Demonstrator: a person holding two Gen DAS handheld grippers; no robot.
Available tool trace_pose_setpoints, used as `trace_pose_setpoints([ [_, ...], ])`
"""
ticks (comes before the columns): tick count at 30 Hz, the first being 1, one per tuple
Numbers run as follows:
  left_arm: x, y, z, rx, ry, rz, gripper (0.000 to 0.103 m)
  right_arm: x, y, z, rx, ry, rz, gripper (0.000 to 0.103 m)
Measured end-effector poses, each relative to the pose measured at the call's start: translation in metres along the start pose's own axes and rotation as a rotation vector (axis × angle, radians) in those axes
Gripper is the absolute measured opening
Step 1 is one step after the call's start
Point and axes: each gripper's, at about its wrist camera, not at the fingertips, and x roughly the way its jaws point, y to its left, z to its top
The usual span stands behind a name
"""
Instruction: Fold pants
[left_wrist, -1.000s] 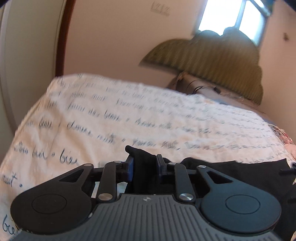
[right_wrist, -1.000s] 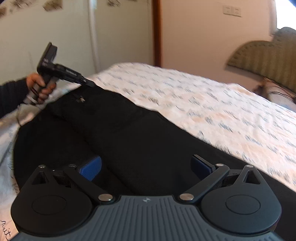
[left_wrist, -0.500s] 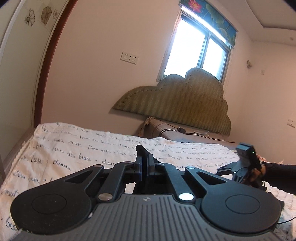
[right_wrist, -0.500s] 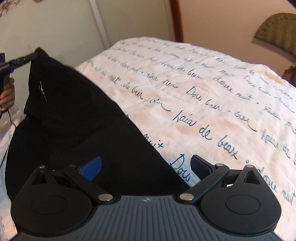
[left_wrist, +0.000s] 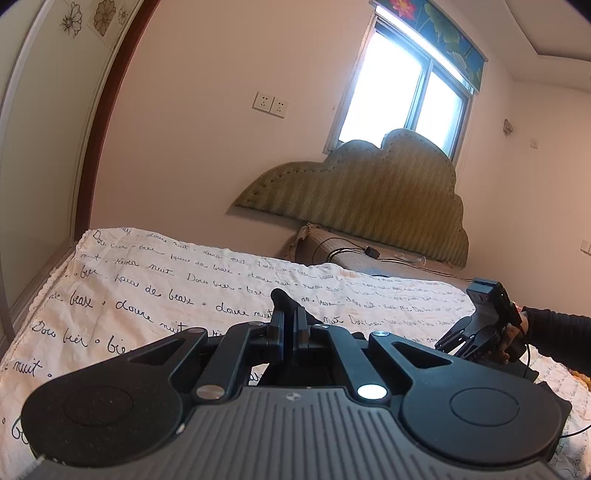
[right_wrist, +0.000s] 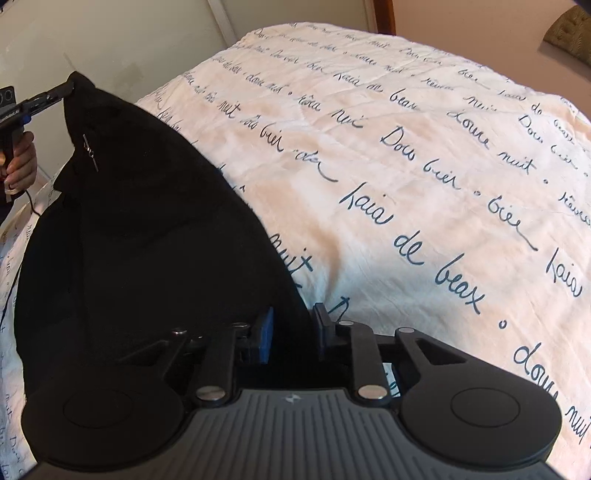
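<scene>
The pants (right_wrist: 147, 240) are plain black, a matte dark mass with almost no visible texture, spread over the near left part of the bedspread (right_wrist: 406, 184), a cream cloth printed with dark cursive script. One corner is drawn up off the bed into a taut peak at the upper left of the right wrist view, where the left gripper (right_wrist: 68, 86) pinches it; a small metallic detail shows on the cloth just below that peak. In the left wrist view the left gripper (left_wrist: 290, 317) has its 2 fingers clenched on a nub of black fabric that pokes up between them. The right gripper (right_wrist: 293, 328) is closed down on the pants' right edge, cloth filling the narrow gap between its blue pads (right_wrist: 266, 332). Behind the bed stands a scalloped olive headboard (left_wrist: 369, 195) under a bright window (left_wrist: 402, 99).
</scene>
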Motion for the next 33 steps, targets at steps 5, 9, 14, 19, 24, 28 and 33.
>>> trace_pose_setpoints([
  [5,0.004,0.003,-0.001,-0.012,0.009,0.006,0.003,0.012,-0.011,0.007,0.042,-0.003,0.087,0.023],
  [9,0.004,0.003,0.0,-0.03,0.015,0.019,0.004,0.012,0.007,0.015,-0.017,0.001,0.085,0.005],
  [14,-0.012,0.004,0.004,-0.062,-0.01,0.01,0.004,-0.031,0.048,0.008,-0.116,-0.069,0.021,0.004],
  [19,-0.062,0.001,-0.002,-0.151,-0.051,-0.052,0.004,-0.087,0.104,-0.017,-0.184,-0.143,0.005,0.004],
  [24,-0.127,-0.002,-0.057,-0.284,-0.047,-0.104,0.009,-0.084,0.17,-0.086,-0.202,-0.113,0.071,0.004],
  [28,-0.128,0.005,-0.105,-0.398,0.096,-0.043,0.01,-0.047,0.189,-0.127,-0.154,-0.065,0.006,0.004],
  [33,-0.139,0.002,-0.107,-0.42,0.104,-0.038,0.016,-0.044,0.196,-0.132,-0.125,-0.103,-0.033,0.004],
])
